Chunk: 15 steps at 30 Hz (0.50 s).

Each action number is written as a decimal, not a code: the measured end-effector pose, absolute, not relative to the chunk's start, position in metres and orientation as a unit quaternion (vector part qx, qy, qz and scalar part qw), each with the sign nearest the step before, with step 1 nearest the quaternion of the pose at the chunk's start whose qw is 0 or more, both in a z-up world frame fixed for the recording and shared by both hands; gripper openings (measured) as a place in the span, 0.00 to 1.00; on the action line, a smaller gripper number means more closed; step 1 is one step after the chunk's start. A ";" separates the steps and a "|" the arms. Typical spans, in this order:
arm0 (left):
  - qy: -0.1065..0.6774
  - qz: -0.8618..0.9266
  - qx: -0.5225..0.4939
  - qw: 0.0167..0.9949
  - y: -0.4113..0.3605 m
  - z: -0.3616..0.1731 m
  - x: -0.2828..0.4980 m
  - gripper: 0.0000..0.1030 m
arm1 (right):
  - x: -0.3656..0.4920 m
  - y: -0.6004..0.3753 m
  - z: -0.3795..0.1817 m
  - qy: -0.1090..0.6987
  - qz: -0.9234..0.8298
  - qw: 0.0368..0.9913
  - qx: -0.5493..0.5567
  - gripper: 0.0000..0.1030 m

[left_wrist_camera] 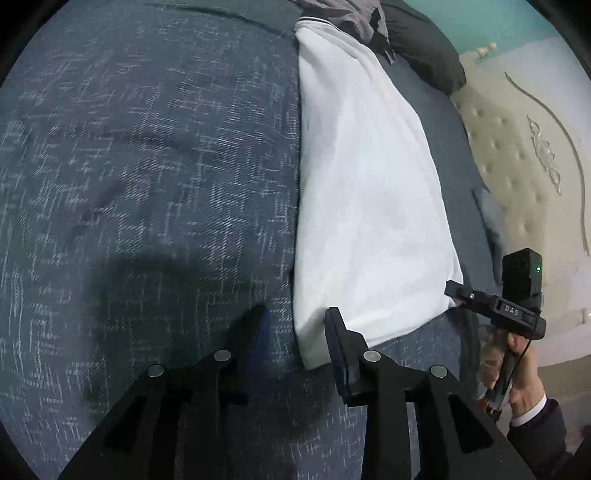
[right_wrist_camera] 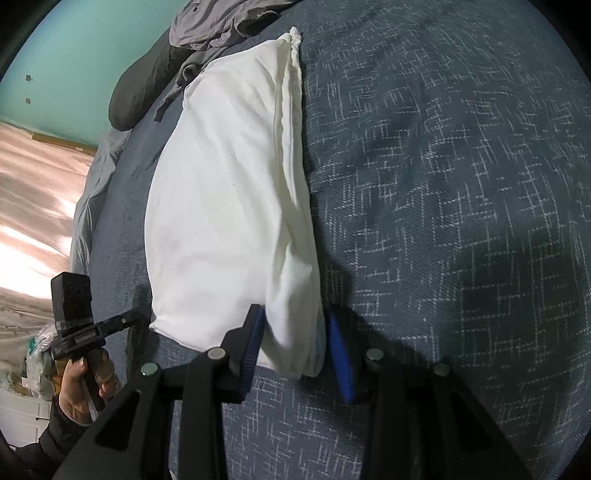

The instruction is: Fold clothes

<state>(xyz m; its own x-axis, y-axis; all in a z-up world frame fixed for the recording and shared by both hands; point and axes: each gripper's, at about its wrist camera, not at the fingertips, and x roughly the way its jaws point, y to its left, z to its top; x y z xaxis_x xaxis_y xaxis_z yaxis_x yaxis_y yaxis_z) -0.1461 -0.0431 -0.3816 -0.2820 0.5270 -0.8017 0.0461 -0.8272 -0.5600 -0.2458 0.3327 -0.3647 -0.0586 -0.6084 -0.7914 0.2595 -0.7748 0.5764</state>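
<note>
- The white cotton garment [left_wrist_camera: 369, 192], folded into a long strip, lies on the dark blue woven bedcover [left_wrist_camera: 147, 166].
- Left gripper [left_wrist_camera: 295, 325]: fingers apart at the strip's near corner.
- Right gripper [right_wrist_camera: 293, 325]: fingers apart astride the other near corner; grip every layer before lifting.

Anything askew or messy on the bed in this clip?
Yes: behind the folded white garment, a crumpled grey garment lies unfolded in a heap at the far end of the dark blue patterned bedspread. Otherwise nothing odd.
</note>
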 end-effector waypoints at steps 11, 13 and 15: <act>-0.241 0.757 -0.580 0.177 -0.024 -0.382 -0.153 0.33 | -0.242 0.351 -0.364 -0.145 -0.711 0.314 0.613 0.35; -0.235 0.761 -0.578 0.177 -0.021 -0.380 -0.149 0.26 | -0.242 0.352 -0.365 -0.146 -0.710 0.316 0.612 0.35; -0.249 0.756 -0.577 0.184 -0.020 -0.380 -0.146 0.11 | -0.243 0.356 -0.365 -0.149 -0.709 0.317 0.612 0.35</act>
